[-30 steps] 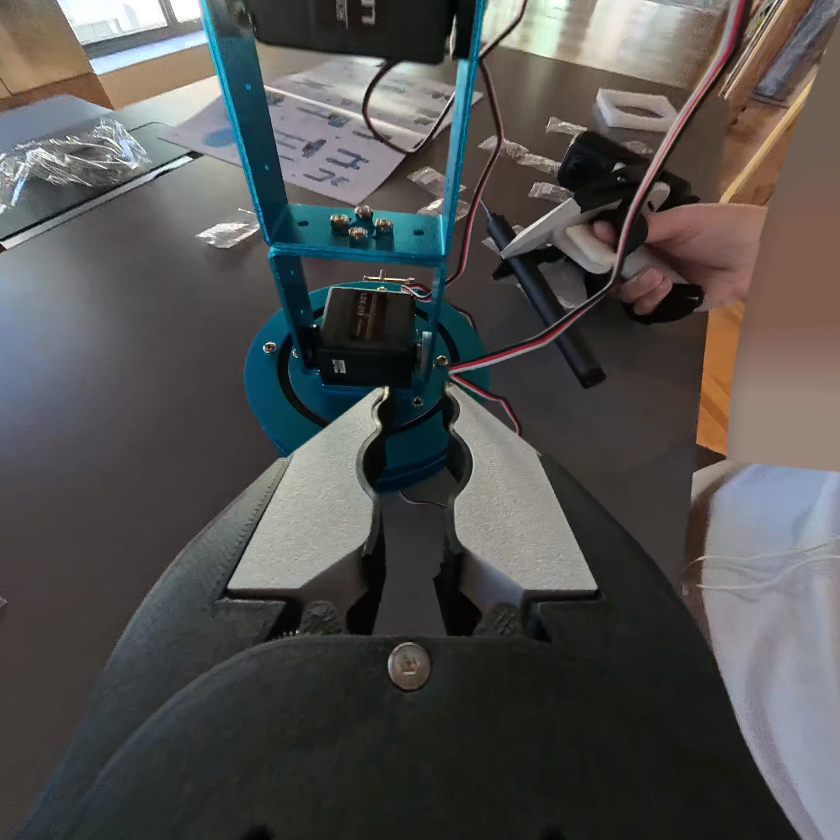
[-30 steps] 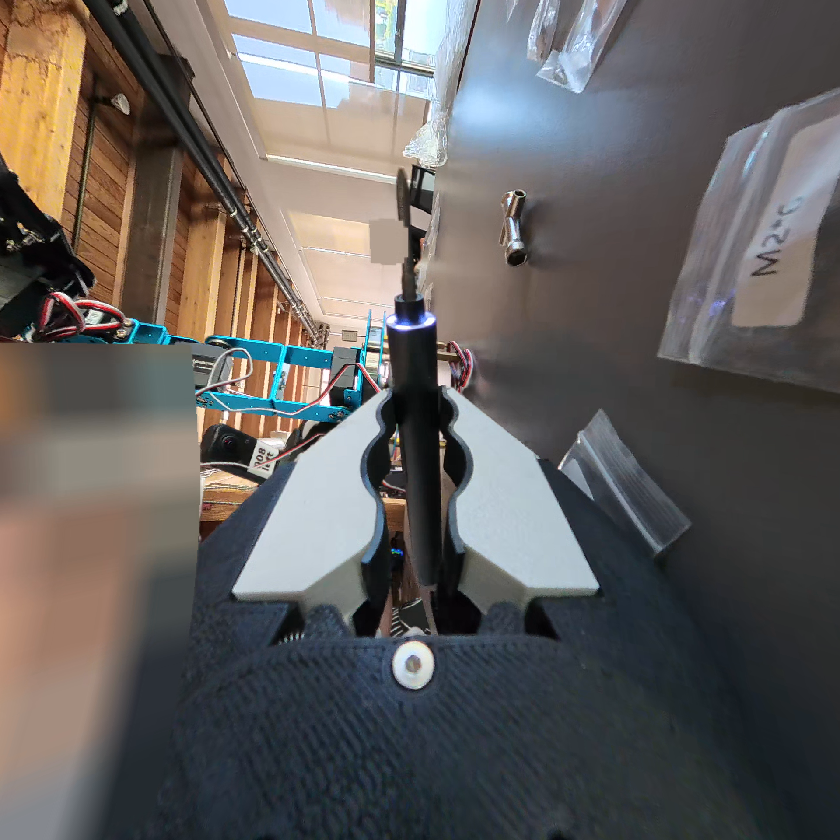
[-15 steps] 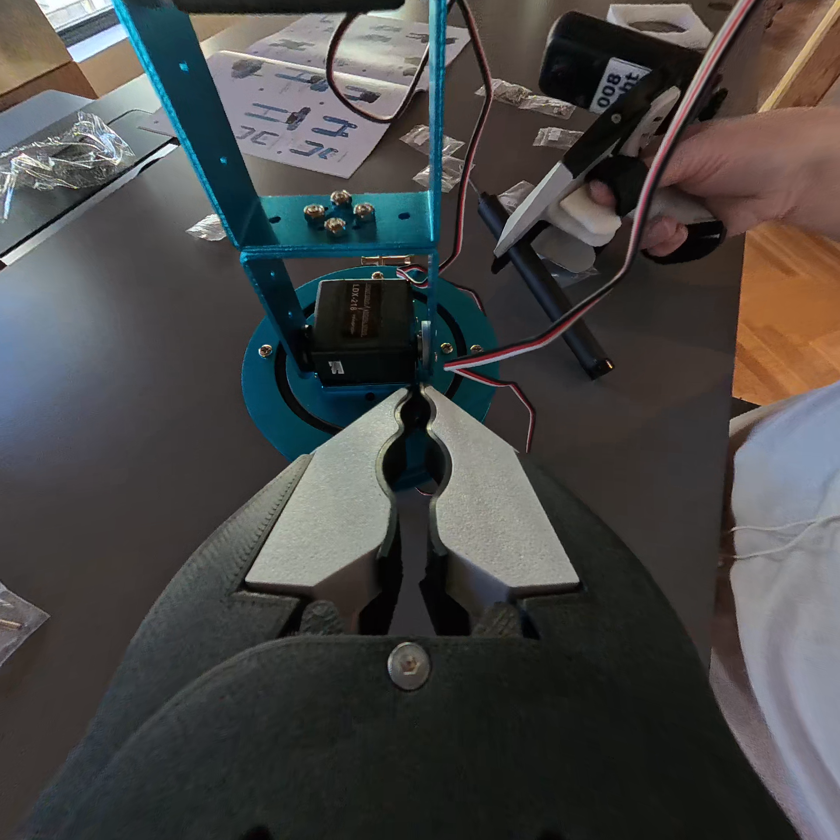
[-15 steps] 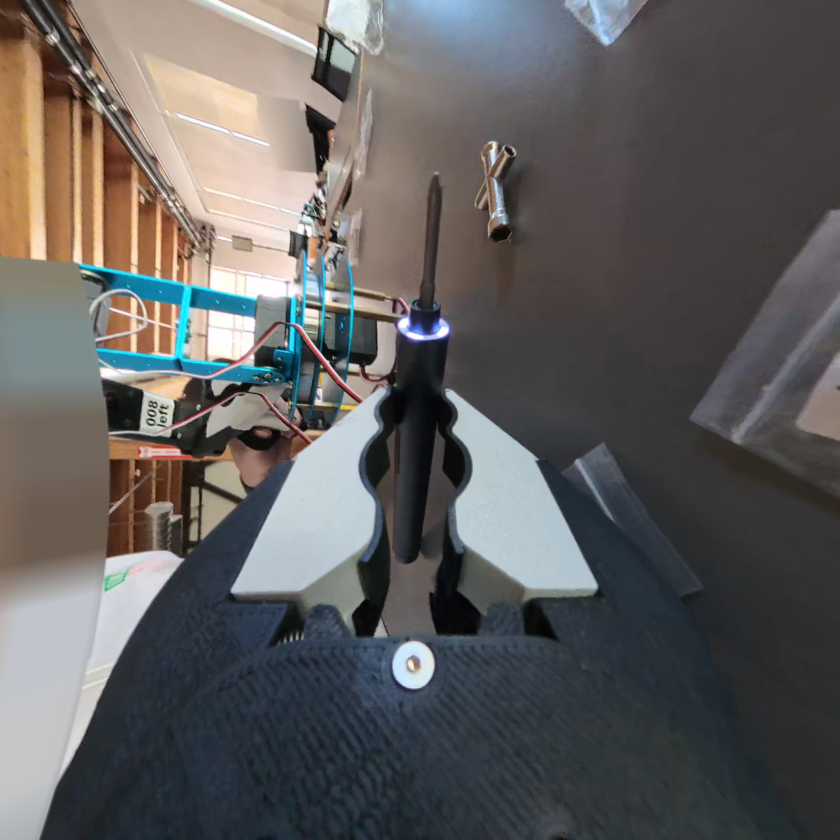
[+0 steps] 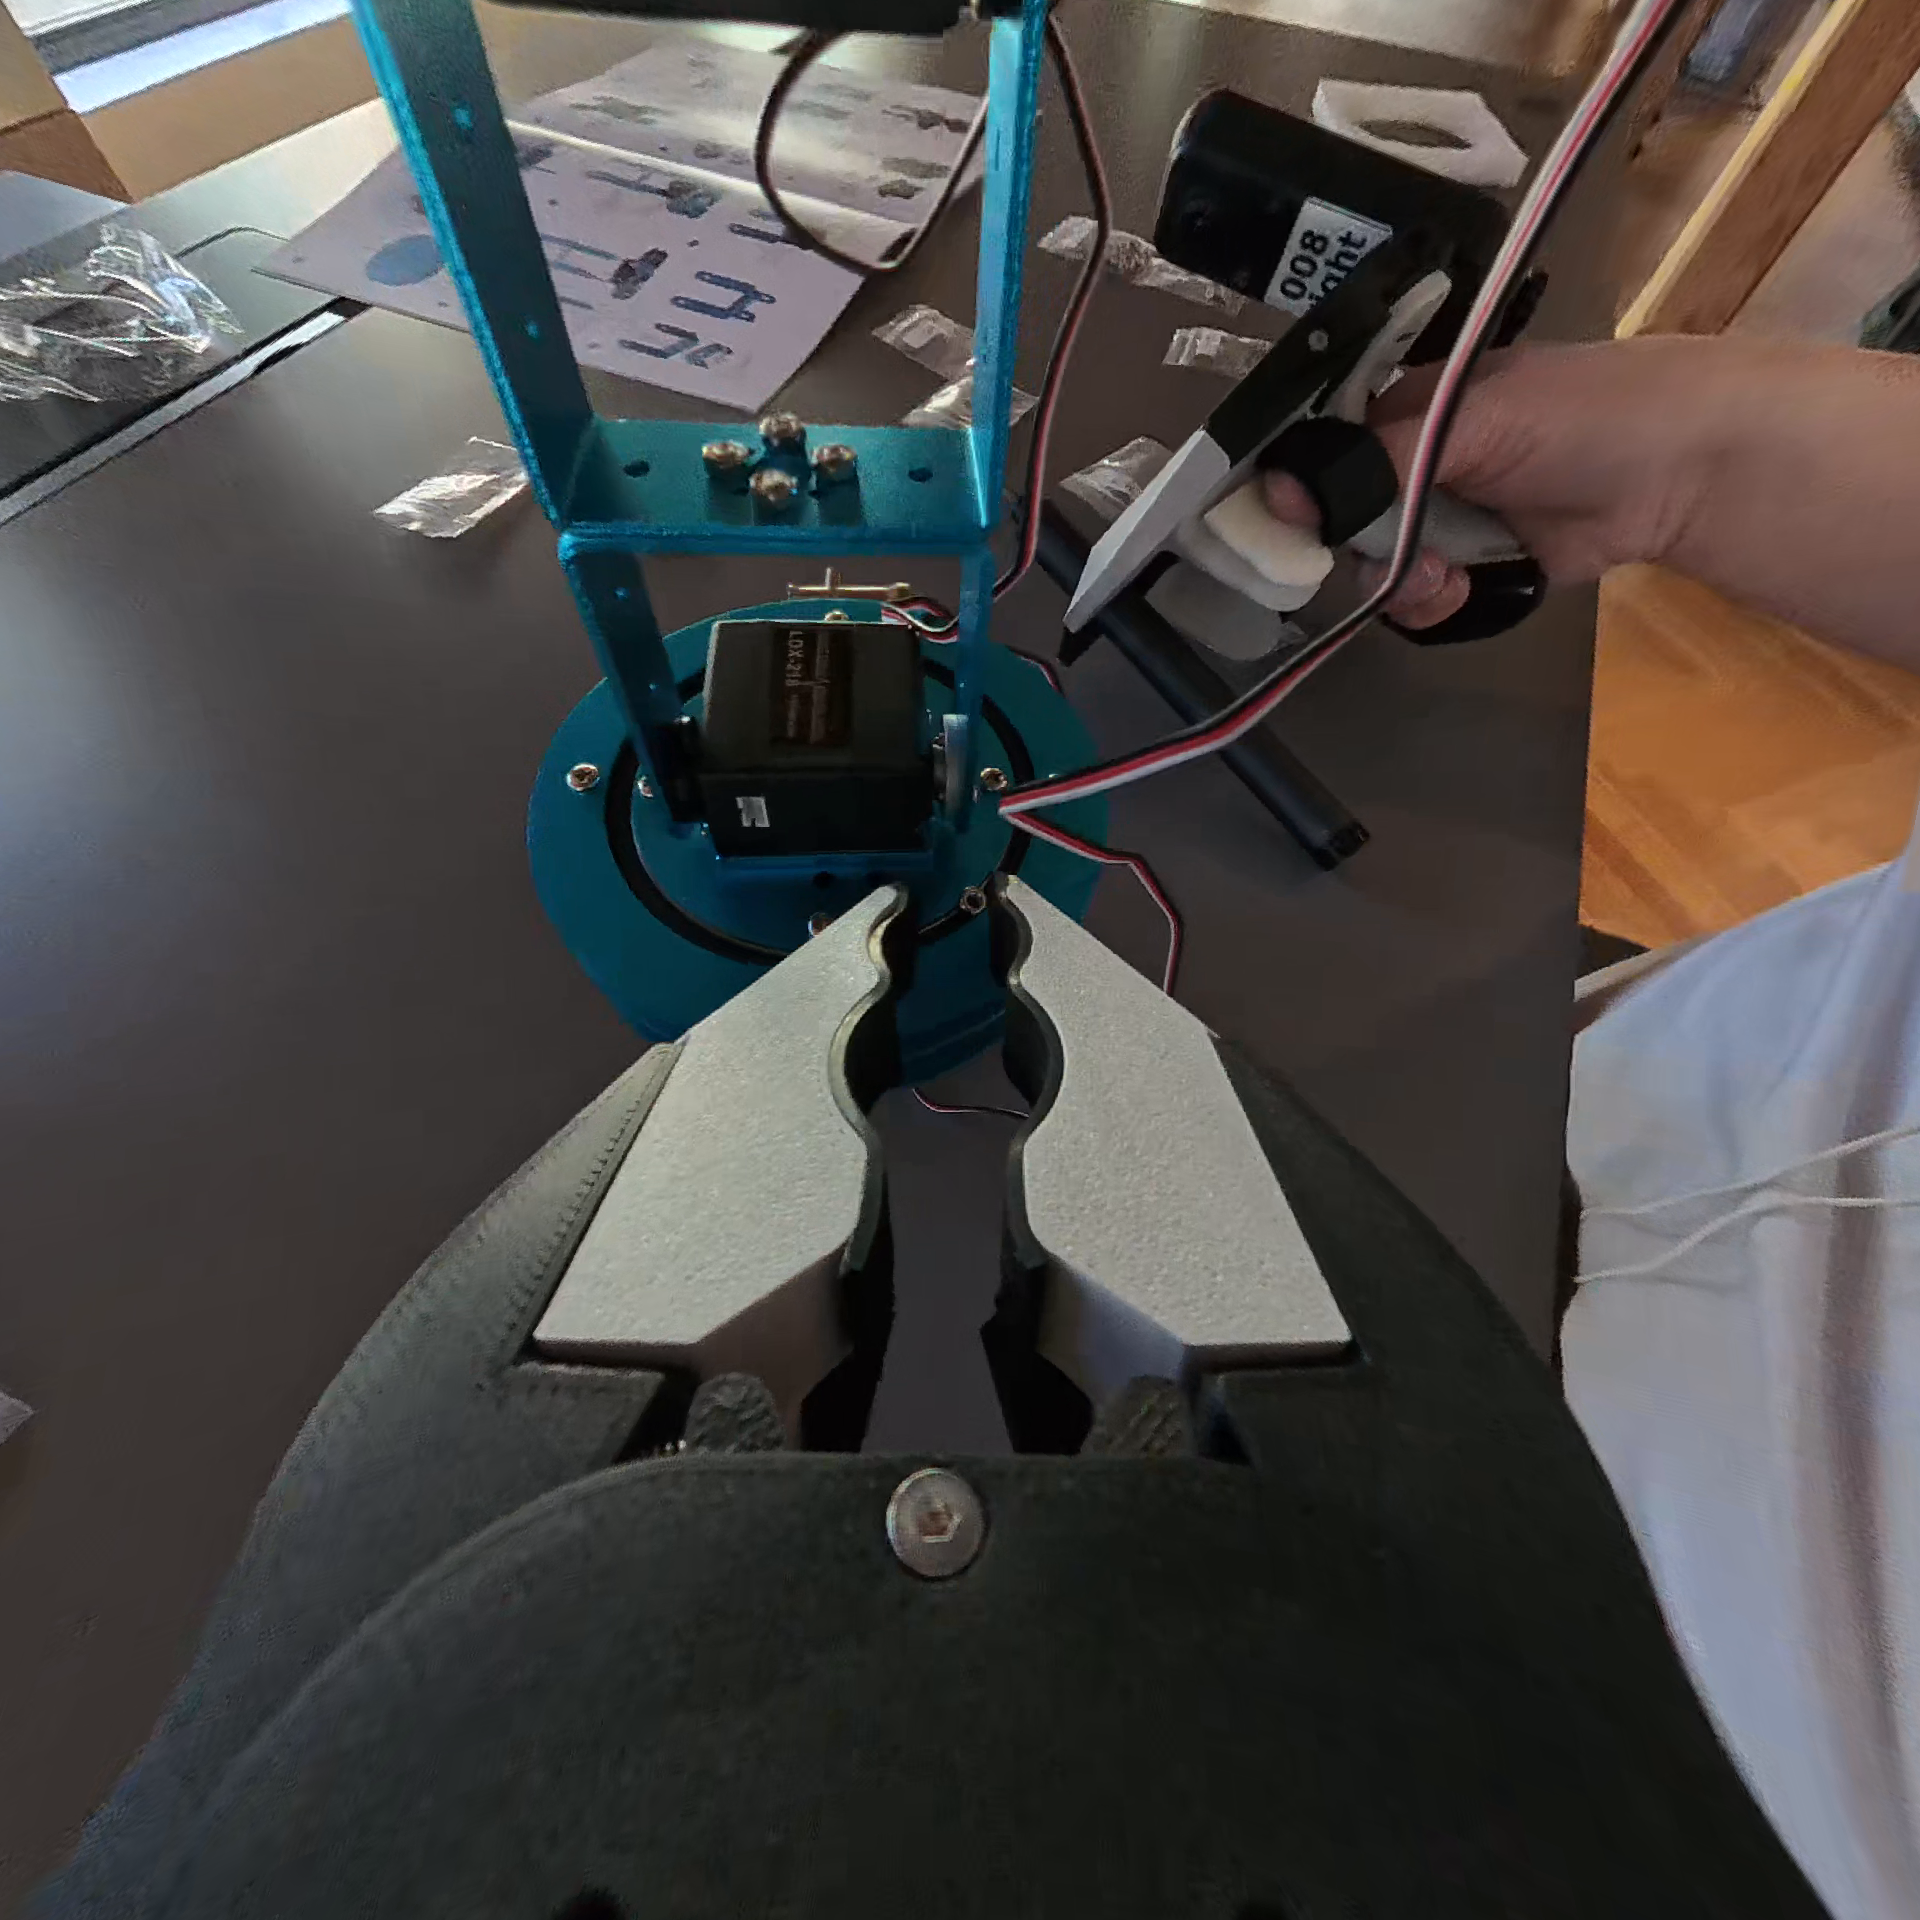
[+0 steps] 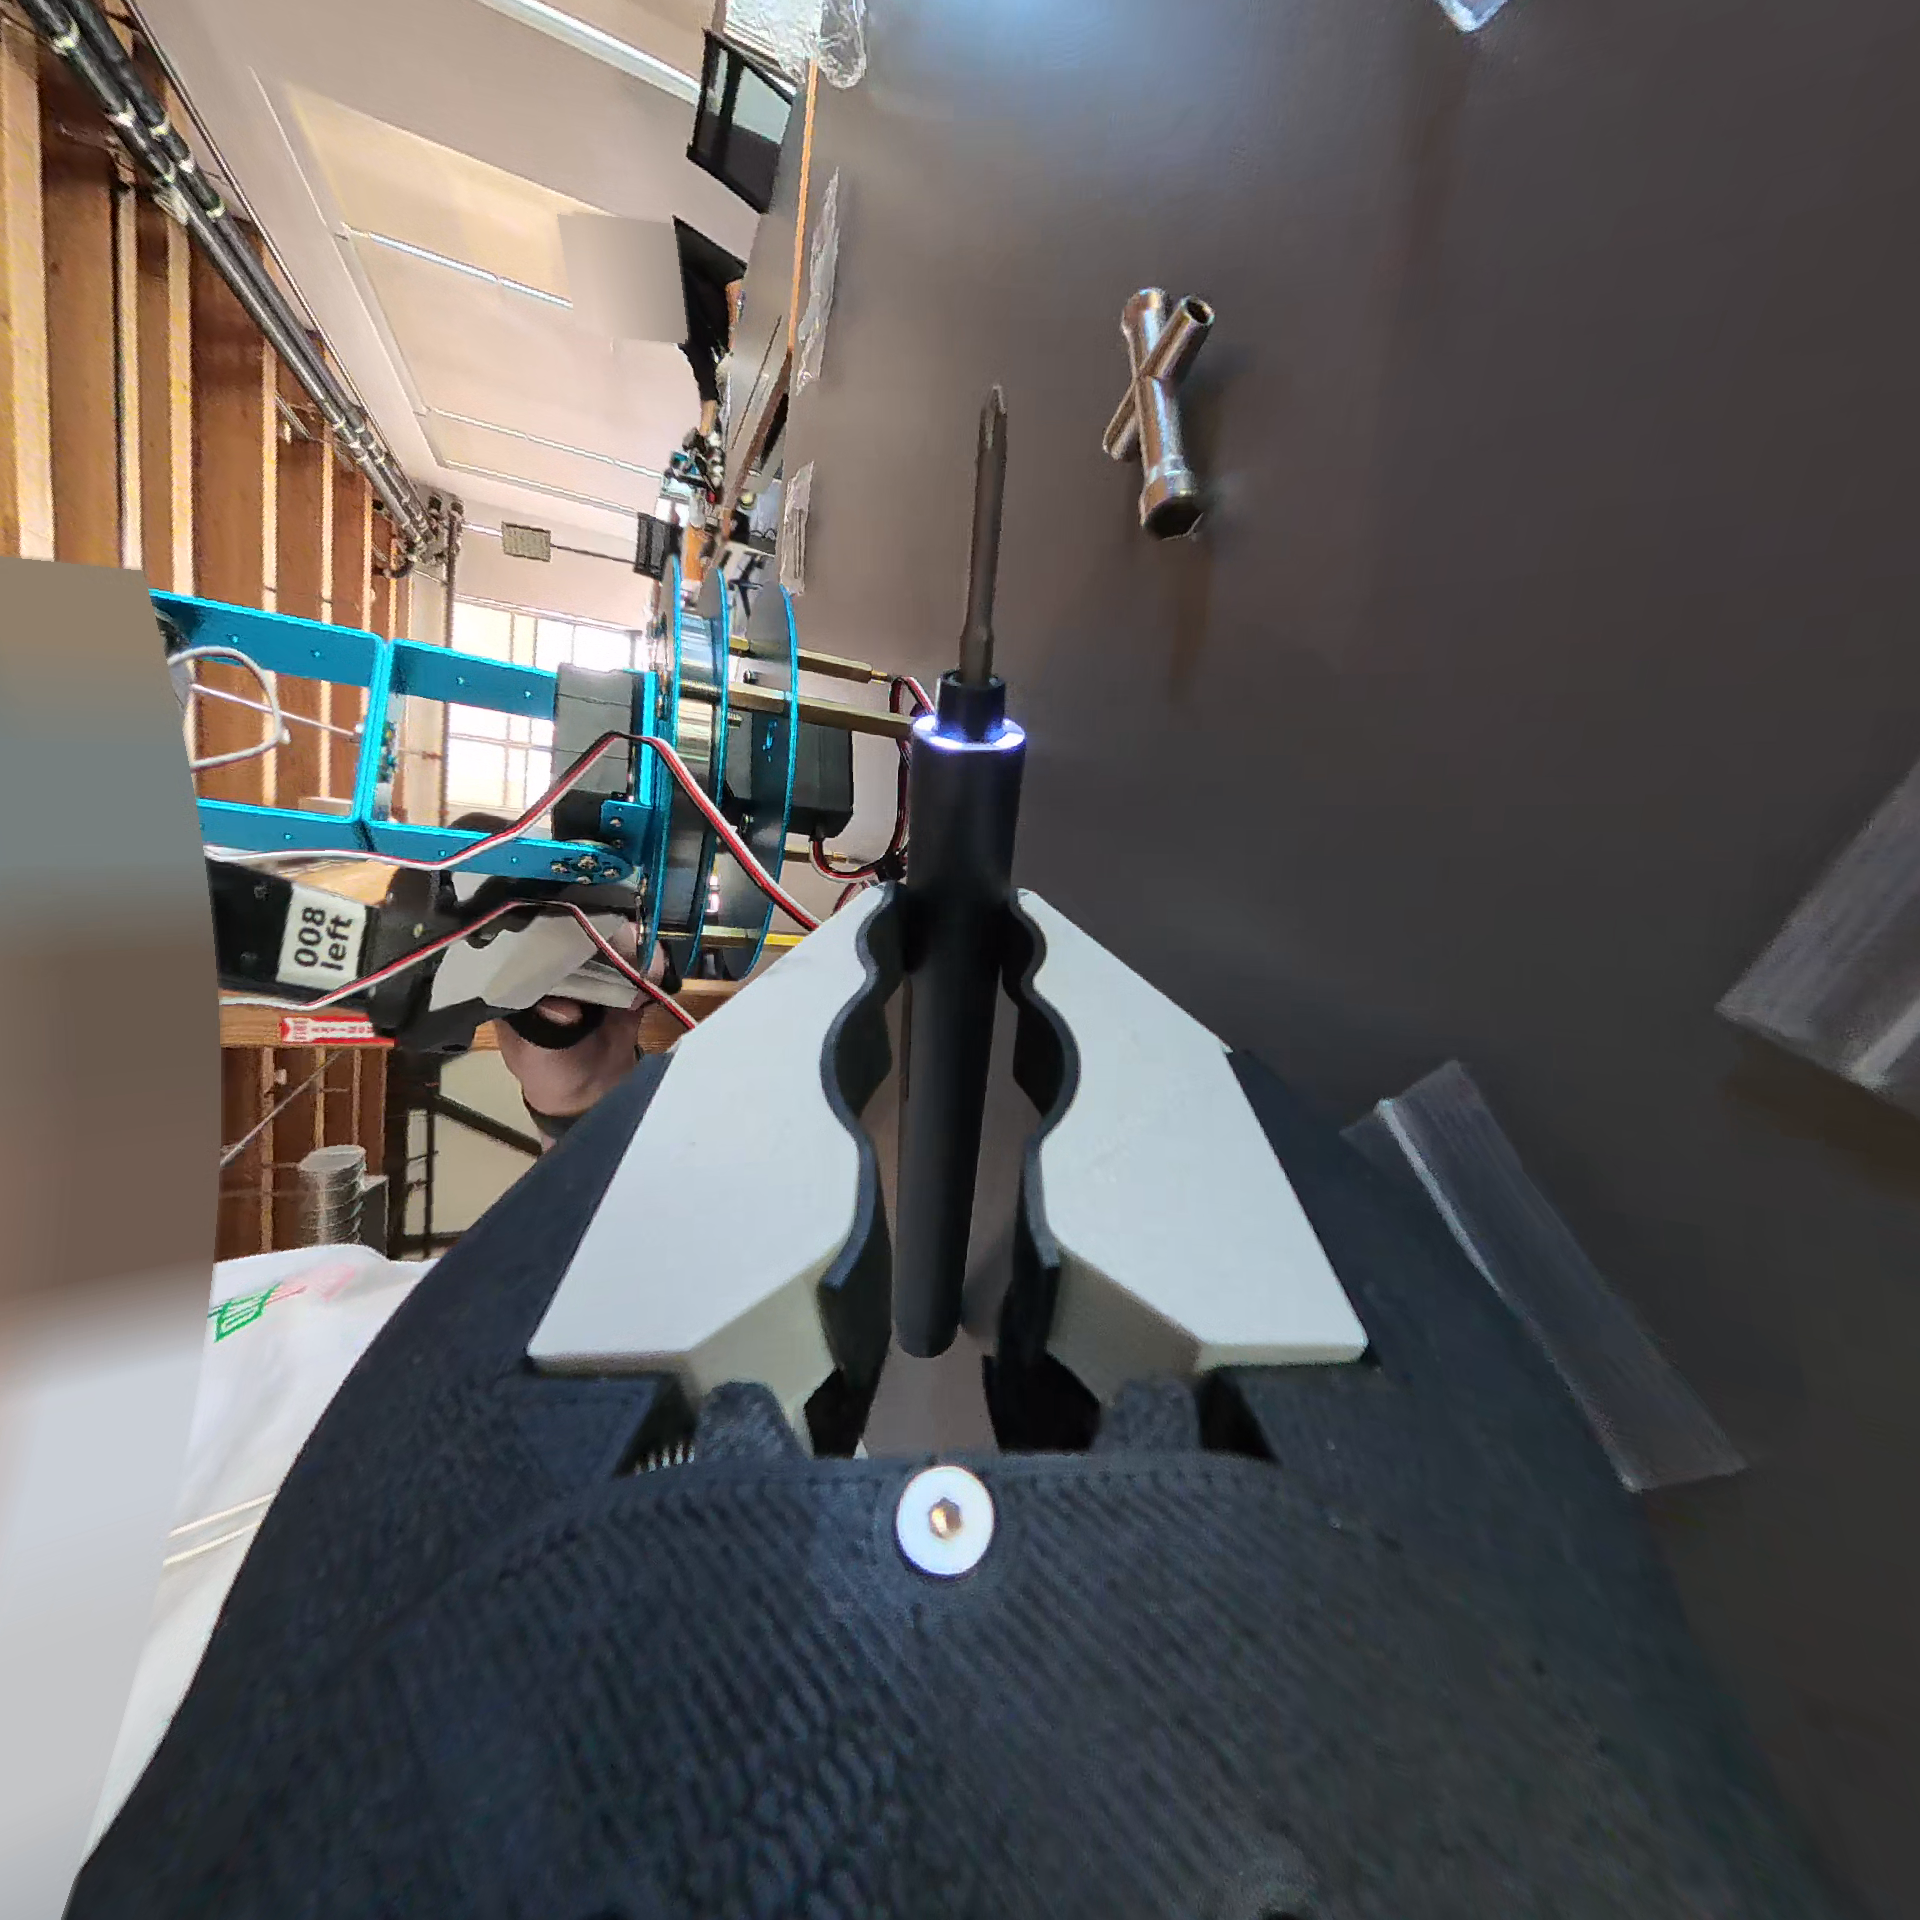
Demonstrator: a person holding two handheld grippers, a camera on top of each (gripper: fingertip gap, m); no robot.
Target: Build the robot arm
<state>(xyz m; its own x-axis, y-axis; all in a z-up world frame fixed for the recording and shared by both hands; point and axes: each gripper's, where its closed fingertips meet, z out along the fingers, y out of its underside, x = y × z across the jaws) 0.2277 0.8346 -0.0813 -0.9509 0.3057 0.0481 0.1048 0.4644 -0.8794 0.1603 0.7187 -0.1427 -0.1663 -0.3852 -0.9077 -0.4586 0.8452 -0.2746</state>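
Observation:
A blue metal arm assembly stands on the dark table on a round blue base (image 5: 623, 883), with a black servo (image 5: 810, 748) and an upright bracket (image 5: 769, 499). My left gripper (image 5: 951, 914) is slightly open and empty, its tips over the base's near rim. My right gripper (image 6: 954, 914) is shut on a black electric screwdriver (image 6: 956, 1039) with a lit ring, its bit free in the air beside the assembly (image 6: 717, 790). In the left wrist view the right gripper (image 5: 1081, 623) and the screwdriver (image 5: 1247, 748) are just right of the base.
Servo wires (image 5: 1143, 758) loop from the base up to the right. A cross socket wrench (image 6: 1158, 416) lies on the table. A printed sheet (image 5: 686, 239), small plastic bags (image 5: 447, 499) and a white foam piece (image 5: 1423, 135) lie behind. The table edge (image 5: 1590, 727) is at the right. The left gripper's tips are roughly 15 cm from the right gripper's. The left tips stand about 7 cm off the upright bracket (image 5: 769, 499).
My left gripper nearly shut half a second ago and has opened a little again, still at the base's rim. My right gripper has brought the screwdriver closer to the assembly.

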